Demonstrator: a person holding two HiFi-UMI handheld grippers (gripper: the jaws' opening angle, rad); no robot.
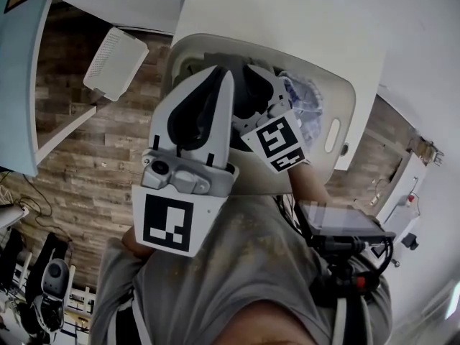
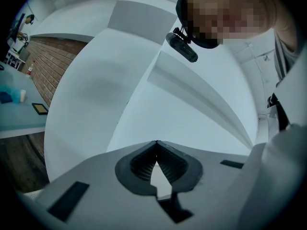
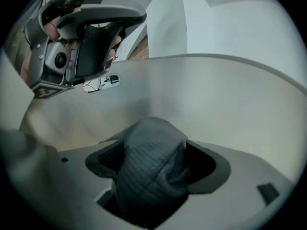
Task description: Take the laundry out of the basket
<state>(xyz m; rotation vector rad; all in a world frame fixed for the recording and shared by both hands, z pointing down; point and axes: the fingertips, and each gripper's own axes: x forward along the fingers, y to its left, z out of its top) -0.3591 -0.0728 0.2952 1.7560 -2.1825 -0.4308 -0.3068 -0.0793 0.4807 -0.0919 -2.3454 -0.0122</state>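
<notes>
A white laundry basket (image 1: pixel 343 95) stands in front of me on the floor. A blue-and-white cloth (image 1: pixel 303 100) lies in it at the right. My right gripper (image 1: pixel 260 79) reaches down into the basket, its marker cube towards me. In the right gripper view its jaws (image 3: pixel 153 140) stand wide, and a bunched dark grey cloth (image 3: pixel 148 171) sits between them with the pads free on both sides. The basket's pale inner wall (image 3: pixel 216 85) fills the background there. My left gripper (image 1: pixel 224 77) hovers over the basket's near left rim, tips together (image 2: pixel 156 143), with nothing held.
A white perforated panel (image 1: pixel 115 63) leans at the left over the wood-plank floor (image 1: pixel 93 164). A light blue table (image 1: pixel 18 85) lies at the far left. A dark screen on a rig (image 1: pixel 338 220) hangs at my right side. White walls rise behind the basket.
</notes>
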